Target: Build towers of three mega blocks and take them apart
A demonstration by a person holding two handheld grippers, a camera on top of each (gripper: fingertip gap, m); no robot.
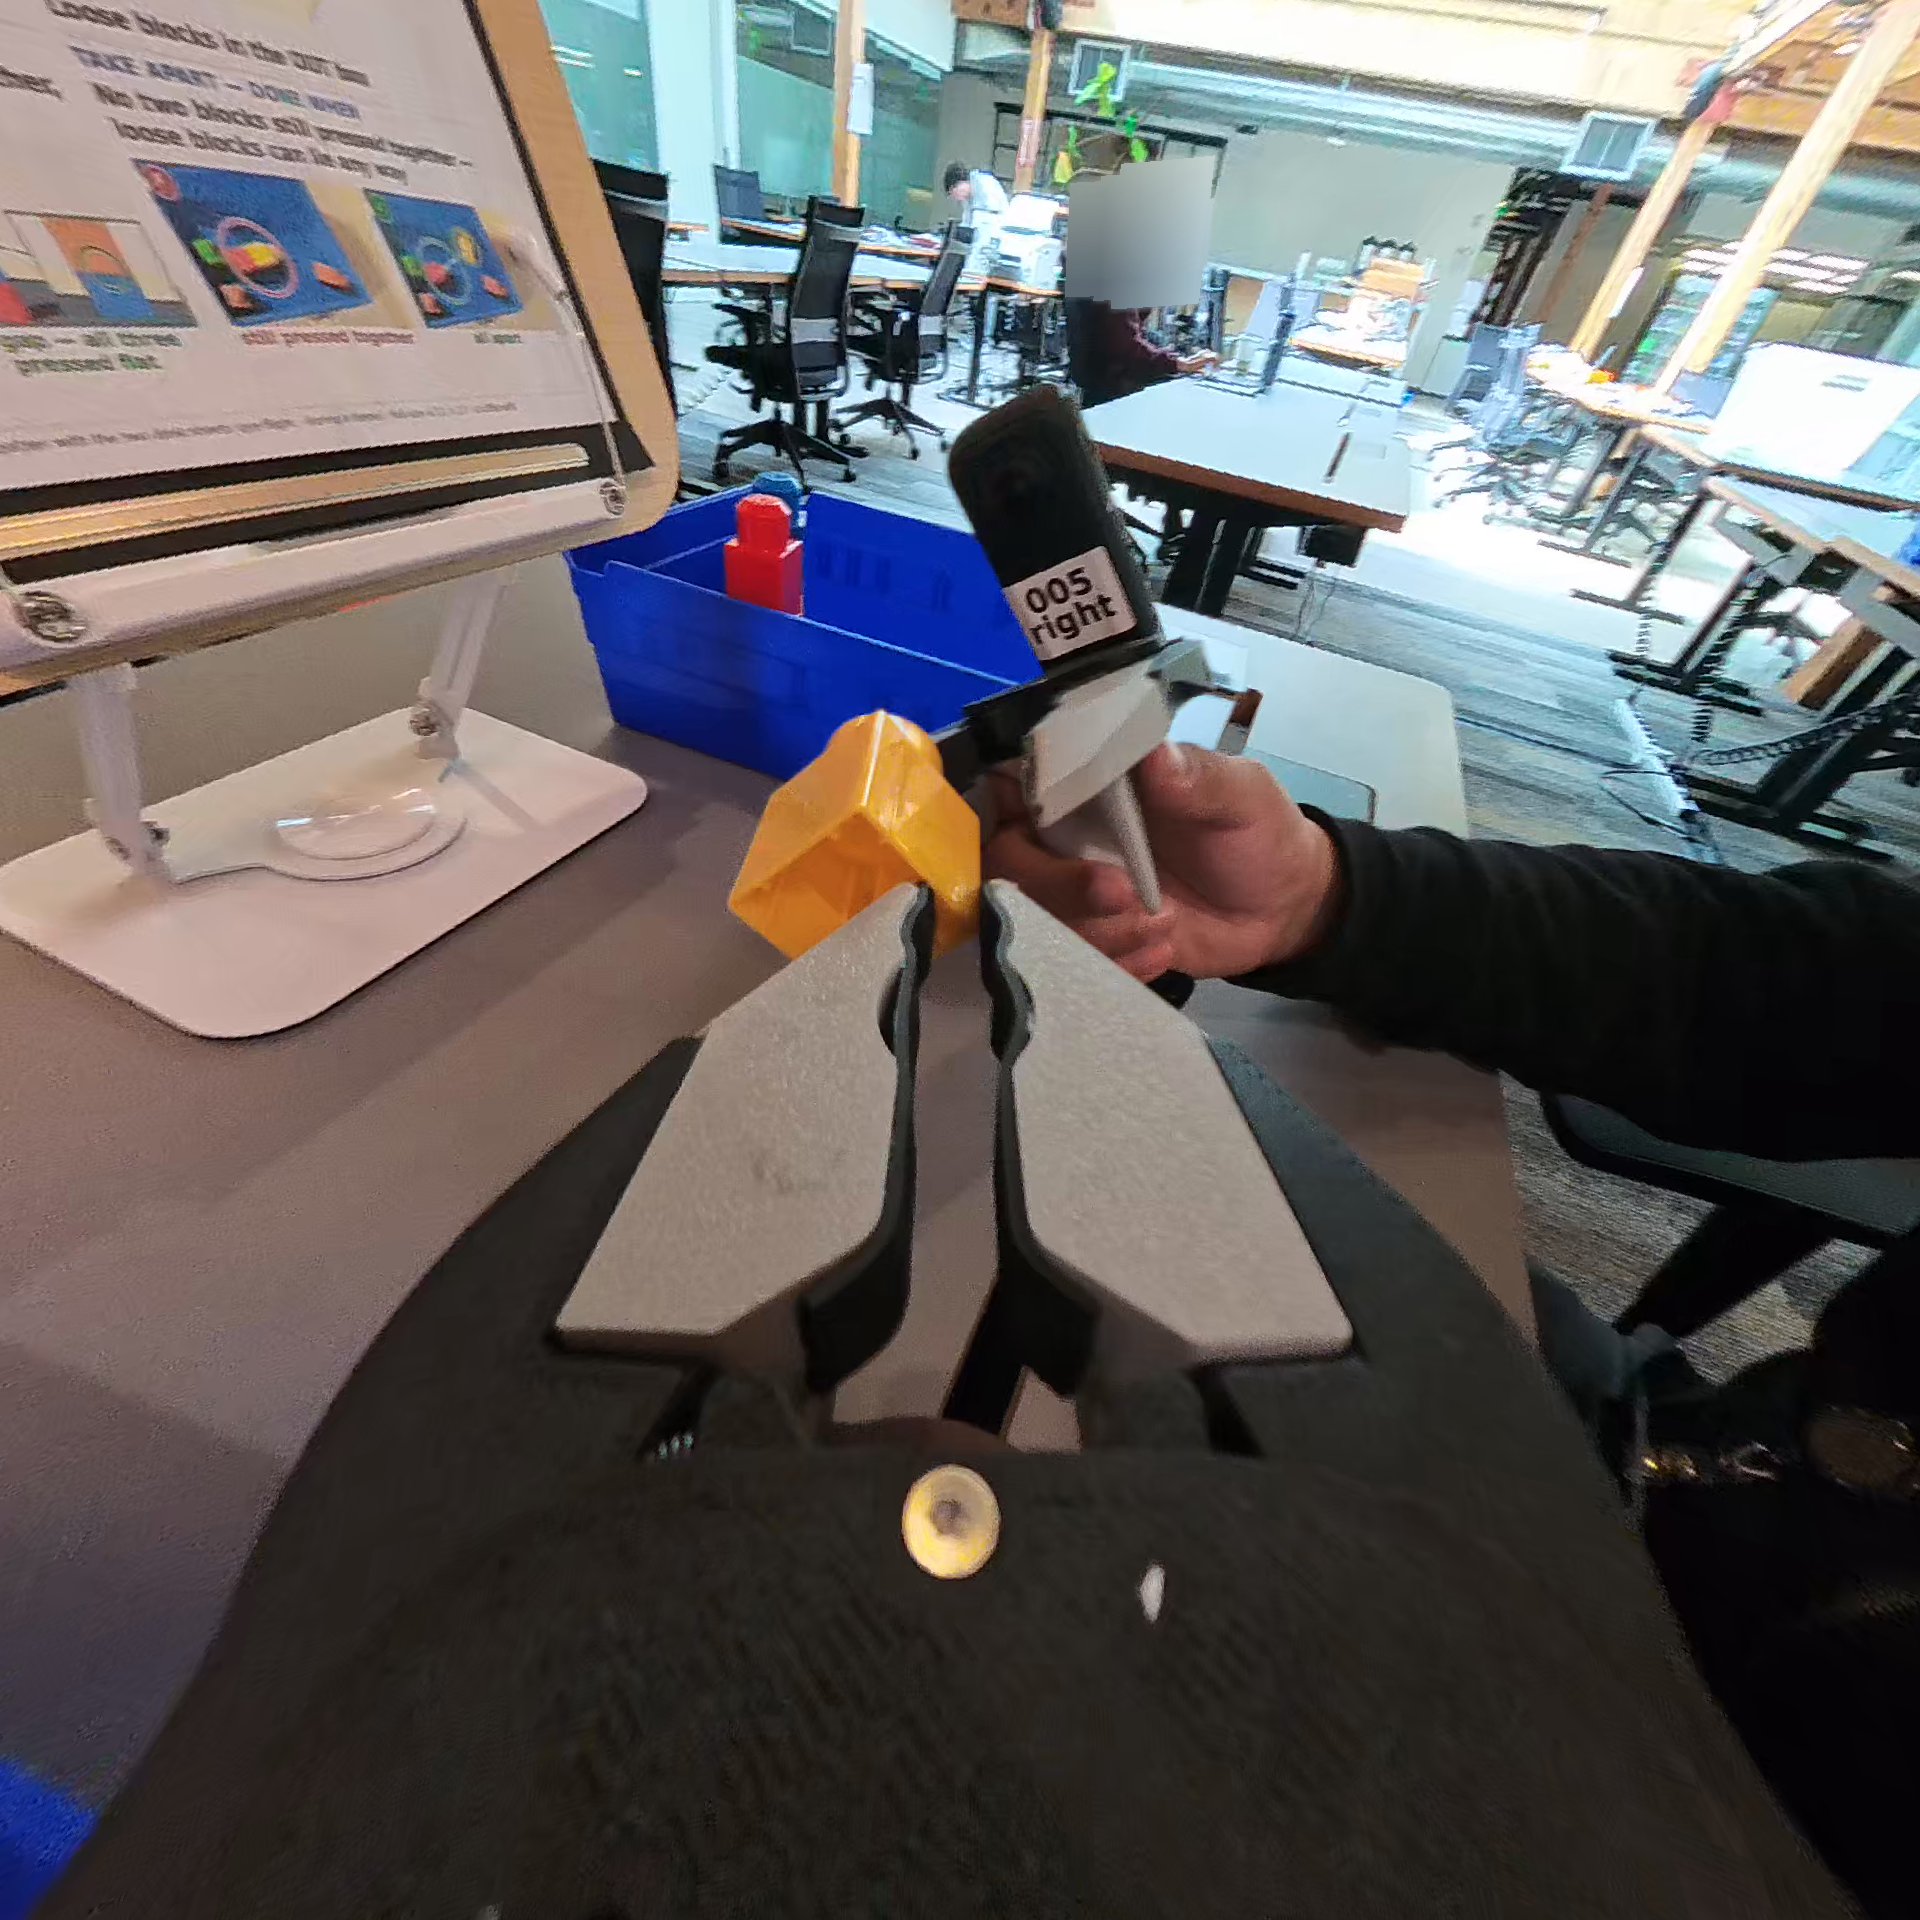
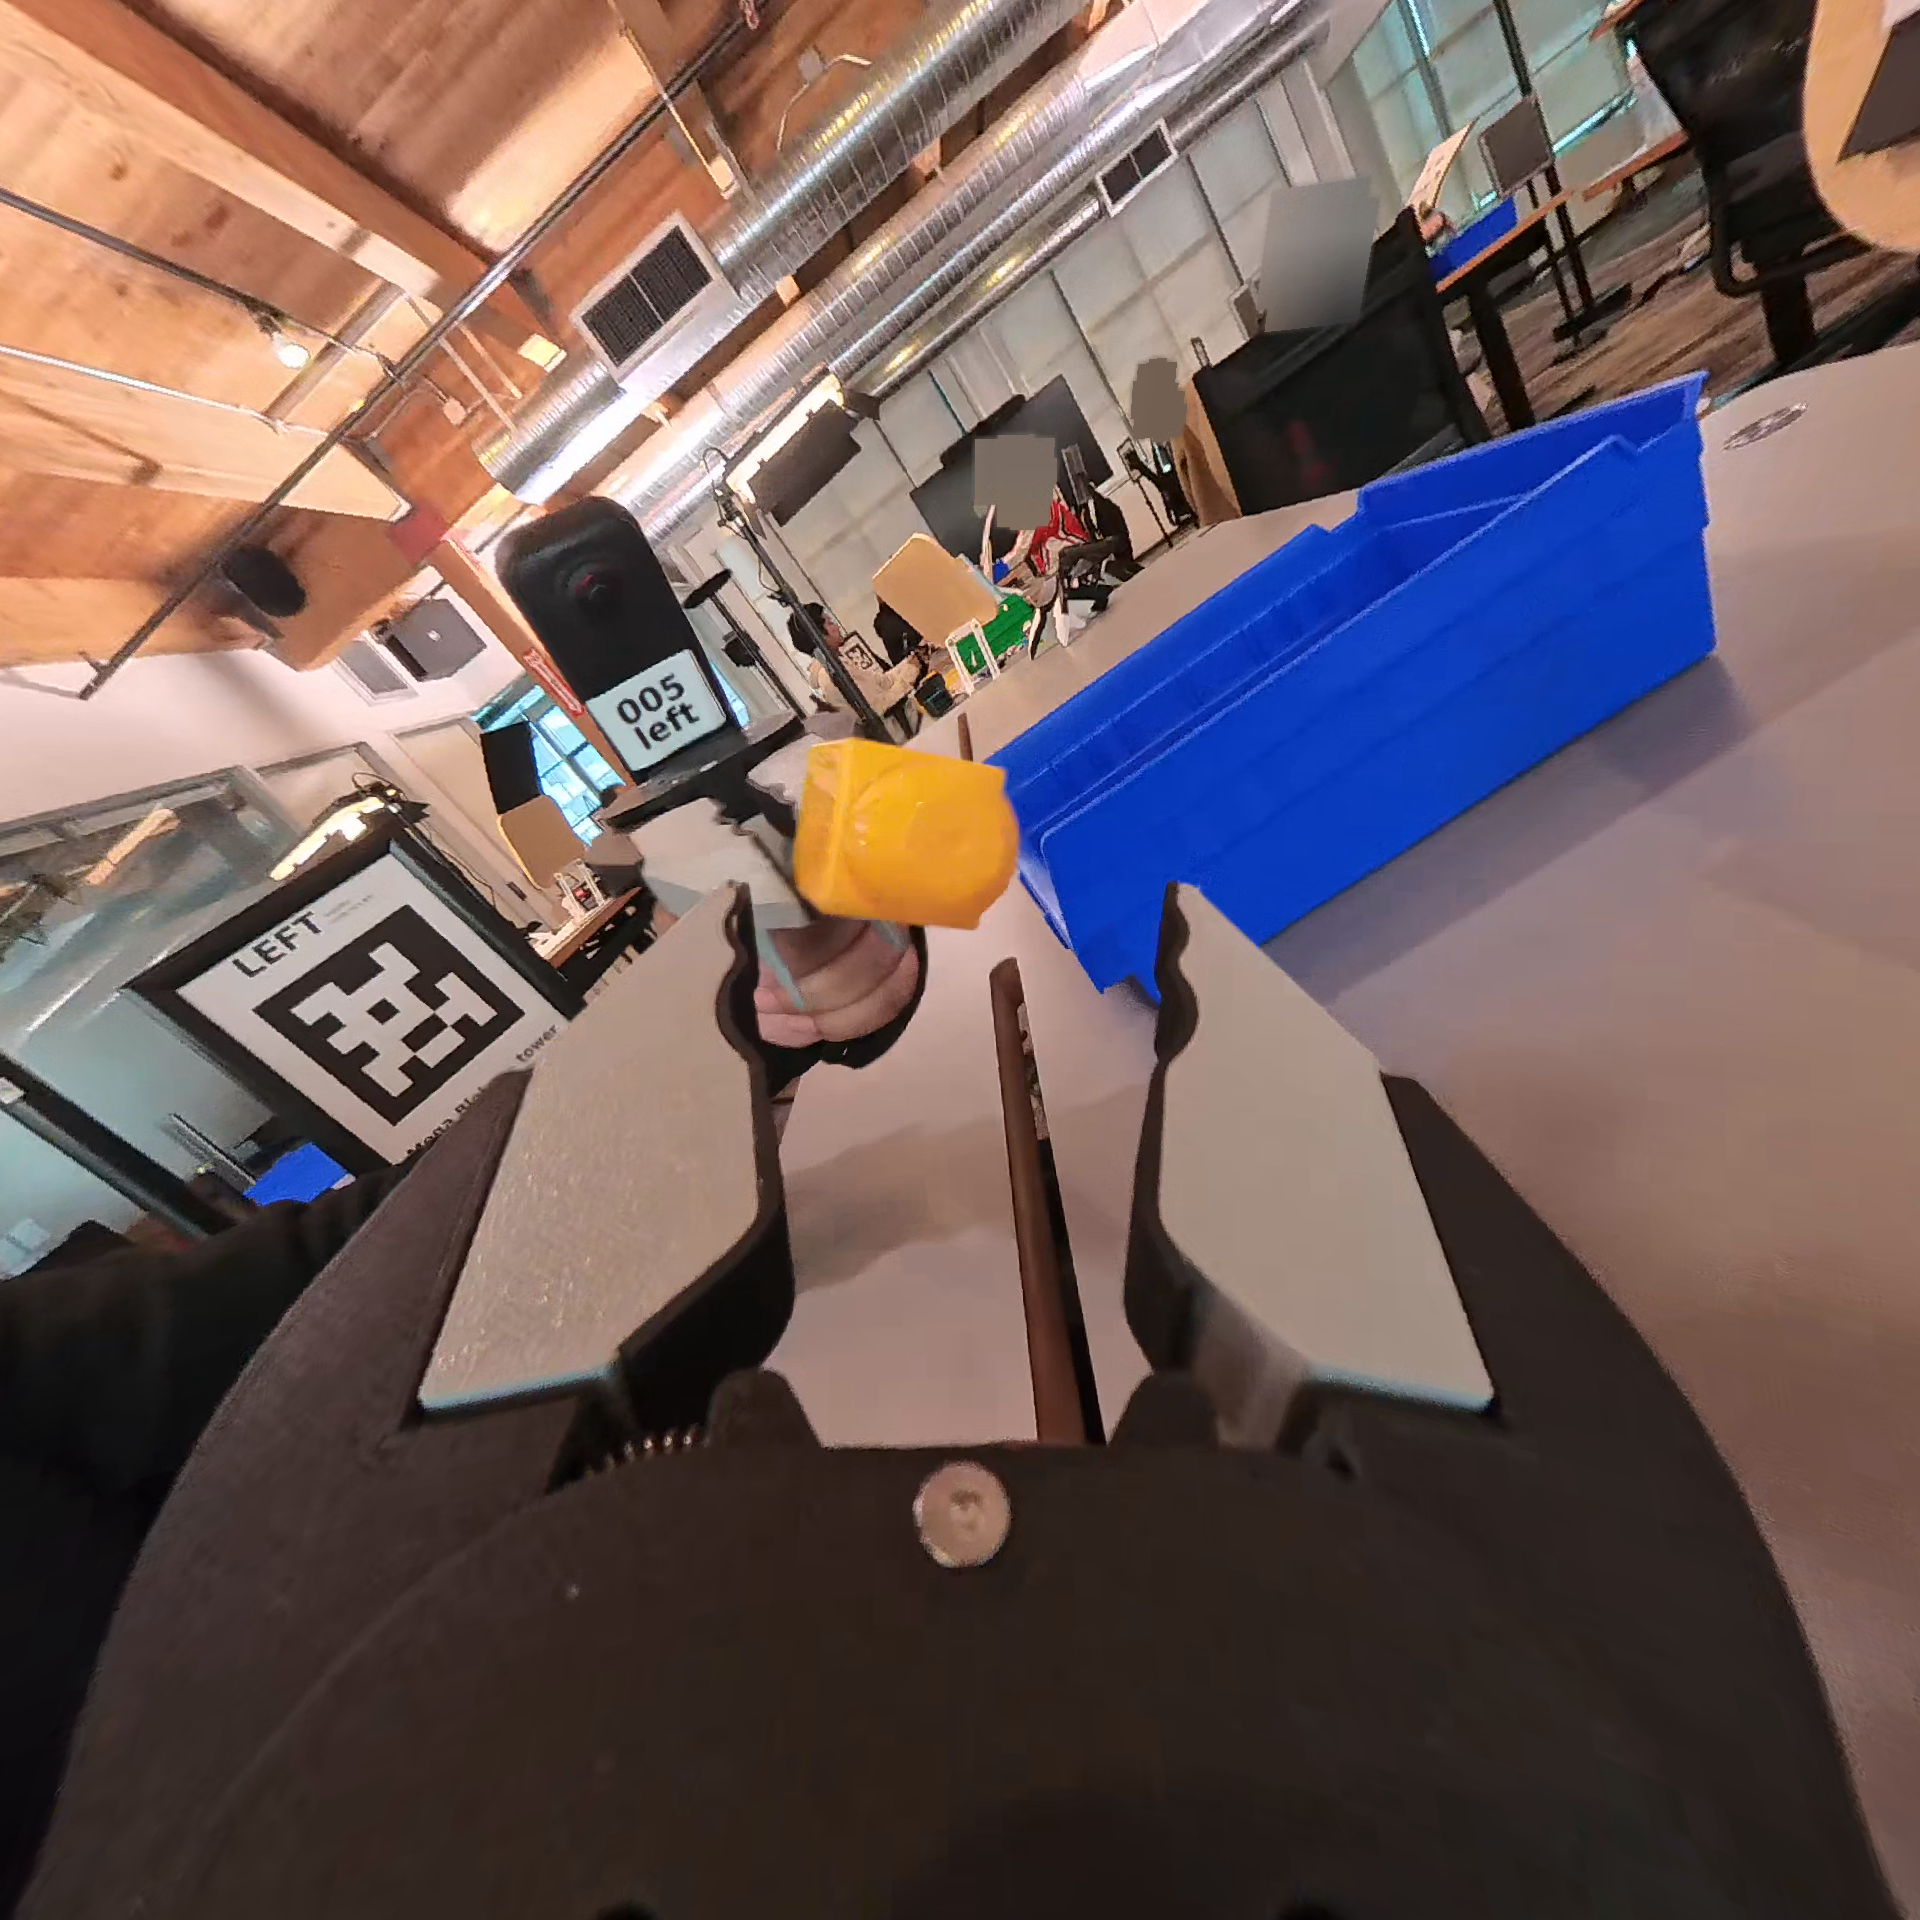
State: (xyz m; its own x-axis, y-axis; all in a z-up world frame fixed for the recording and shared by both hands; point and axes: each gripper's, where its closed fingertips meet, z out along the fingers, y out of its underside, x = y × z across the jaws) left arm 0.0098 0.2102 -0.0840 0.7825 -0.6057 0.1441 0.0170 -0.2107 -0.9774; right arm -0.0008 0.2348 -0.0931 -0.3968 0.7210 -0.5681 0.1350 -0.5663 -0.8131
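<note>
My left gripper (image 1: 956, 899) is shut on one wall of a yellow block (image 1: 862, 831) and holds it in the air above the grey table (image 1: 312, 1143), with the block's hollow underside tilted toward the left wrist camera. My right gripper (image 2: 957, 896) is open and empty. The yellow block (image 2: 904, 831) shows just beyond its fingertips, stud end toward it. A red block (image 1: 764, 561) stands upright in the blue bin (image 1: 790, 686), with a blue block (image 1: 777, 486) behind it.
A sheet holder on a white stand (image 1: 312, 873) stands at the left of the table. The blue bin (image 2: 1351, 727) lies ahead on the right in the right wrist view. A dark seam (image 2: 1023, 1195) runs along the tabletop. A sign with a black-and-white marker (image 2: 353, 997) stands at the left. Both grippers' tips are close together, under 4 cm apart.
</note>
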